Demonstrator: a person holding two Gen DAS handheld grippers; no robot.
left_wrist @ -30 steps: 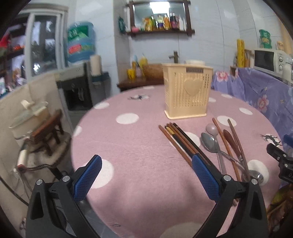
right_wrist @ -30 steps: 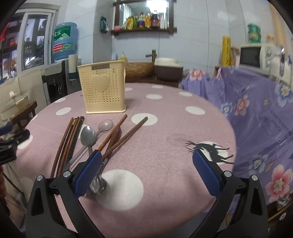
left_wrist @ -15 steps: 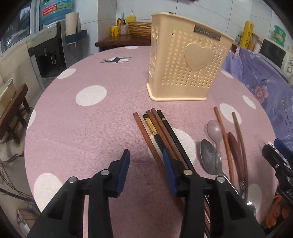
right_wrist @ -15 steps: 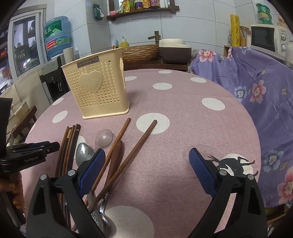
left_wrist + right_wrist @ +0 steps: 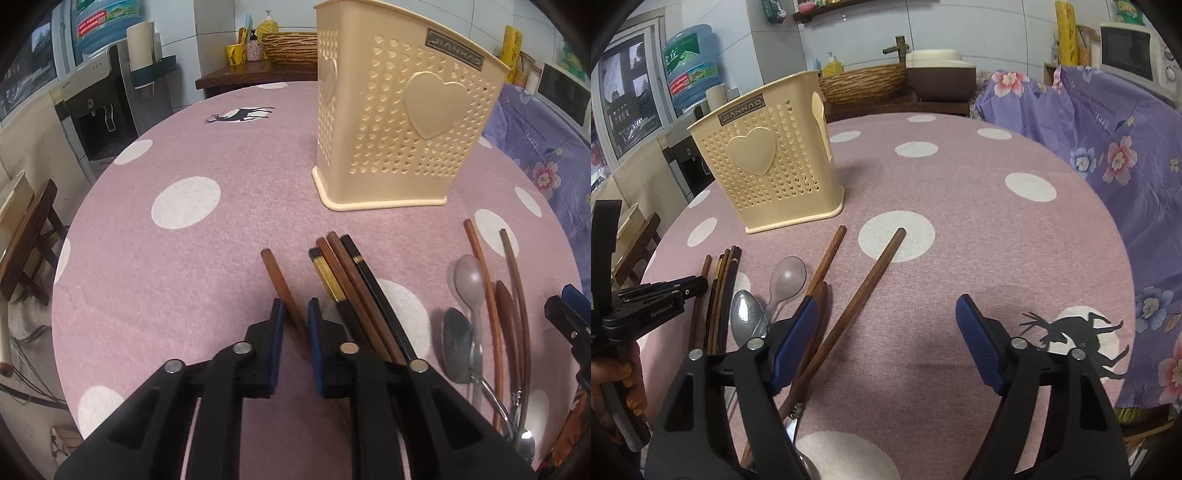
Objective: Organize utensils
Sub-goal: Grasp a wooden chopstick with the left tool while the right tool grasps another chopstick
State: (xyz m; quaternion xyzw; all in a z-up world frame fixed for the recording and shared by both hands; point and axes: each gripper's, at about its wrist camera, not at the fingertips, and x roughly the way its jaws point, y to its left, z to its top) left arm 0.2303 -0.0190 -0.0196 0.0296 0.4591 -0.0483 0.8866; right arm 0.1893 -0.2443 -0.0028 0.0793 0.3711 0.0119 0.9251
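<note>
My left hand-held gripper (image 5: 295,314) is closing around a brown chopstick (image 5: 282,288) lying on the bench (image 5: 221,236); my right hand-held gripper (image 5: 886,332), still wide, is narrowing over another chopstick (image 5: 864,295) near the basket (image 5: 768,162).

Wooden chopsticks (image 5: 354,288) and spoons (image 5: 467,295) lie flat on the counter (image 5: 221,240) before the upright perforated cream utensil holder (image 5: 399,122).

Left wrist view looks steeply down along its fingers, close over the pink dotted tablecloth (image 5: 229,229), toward the cream basket (image 5: 402,122) ahead. Right wrist view faces likewise, set rightward. Both share basket, tablecloth and the chopsticks (image 5: 354,288) and spoons (image 5: 785,278) lying between them
</note>
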